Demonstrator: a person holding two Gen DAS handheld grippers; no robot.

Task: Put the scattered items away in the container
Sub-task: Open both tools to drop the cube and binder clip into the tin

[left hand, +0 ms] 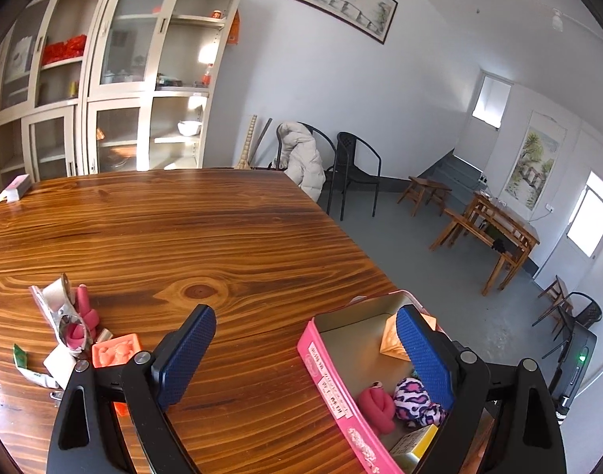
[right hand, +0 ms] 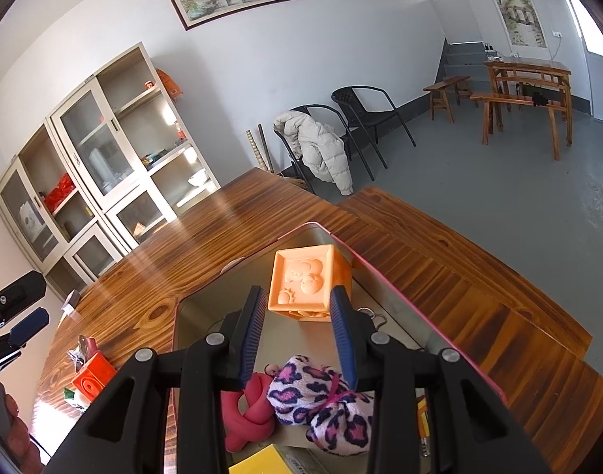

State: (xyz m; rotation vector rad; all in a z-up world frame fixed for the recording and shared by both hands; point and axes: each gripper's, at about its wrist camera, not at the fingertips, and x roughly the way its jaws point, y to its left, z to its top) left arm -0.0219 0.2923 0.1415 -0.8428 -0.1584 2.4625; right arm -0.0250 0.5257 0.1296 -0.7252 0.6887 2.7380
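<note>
Your right gripper [right hand: 299, 308] hangs over the pink tin [right hand: 400, 300], its blue pads on either side of a pale orange cube [right hand: 305, 280]. The pads sit right at the cube's lower corners, but you cannot tell from here whether they clamp it or only flank it. The cube is tilted, its embossed face turned up, above the tin's far end.

Inside the tin, at the near end, lie a pink knotted tube [right hand: 248, 414] and a leopard-print cloth bundle [right hand: 321, 407] tied with a pink band, touching each other. A yellow box [right hand: 262, 464] shows at the tin's nearest edge, and a metal ring [right hand: 374, 318] lies on the tin floor beside the cube.

Your left gripper [left hand: 301, 359] is held with its jaws wide apart and nothing between them; its right pad [left hand: 419, 355] reaches over the tin's wall [left hand: 325, 375].

Still out on the wooden table [left hand: 222, 237], to the left of the tin, is a small heap: an orange block [left hand: 115, 349], another pink tube [left hand: 84, 312] in a crumpled wrapper, and scraps of paper [left hand: 58, 363].
</note>
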